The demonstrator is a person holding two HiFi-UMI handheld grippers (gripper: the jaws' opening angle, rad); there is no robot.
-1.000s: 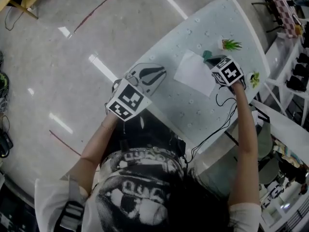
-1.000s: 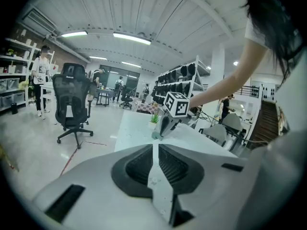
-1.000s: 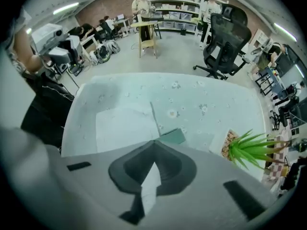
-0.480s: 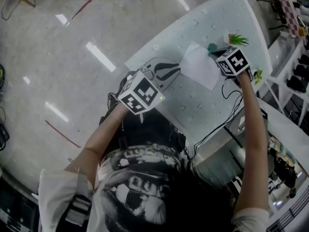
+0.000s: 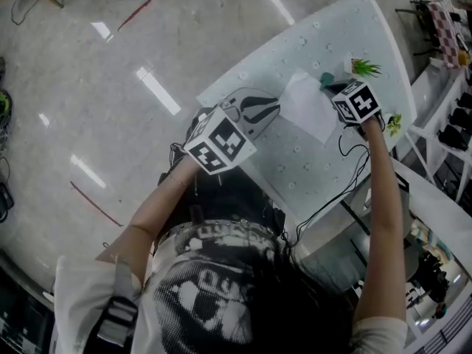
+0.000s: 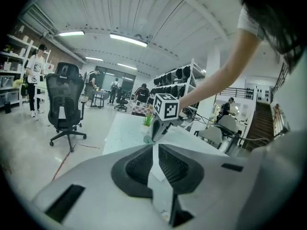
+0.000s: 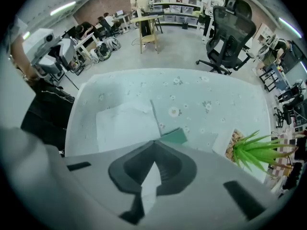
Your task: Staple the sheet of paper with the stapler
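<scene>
As the sheet of paper (image 5: 310, 109) looks limp, pin it flat; stapler (image 7: 175, 137) likely rigid, press its top. Left gripper (image 6: 152, 145), right gripper (image 7: 154, 143): jaws closed, empty.

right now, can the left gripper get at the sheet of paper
Probably yes: the sheet of paper lies flat just ahead of the left gripper, only bare table between; the right gripper sits at its far edge.

Glossy grey floor (image 5: 88, 65) w/ red line (image 5: 96, 204), black office chair (image 6: 64, 92), shelving (image 6: 184, 83), ceiling strip lights (image 6: 128, 40), poss. brick wall (image 7: 103, 6).
</scene>
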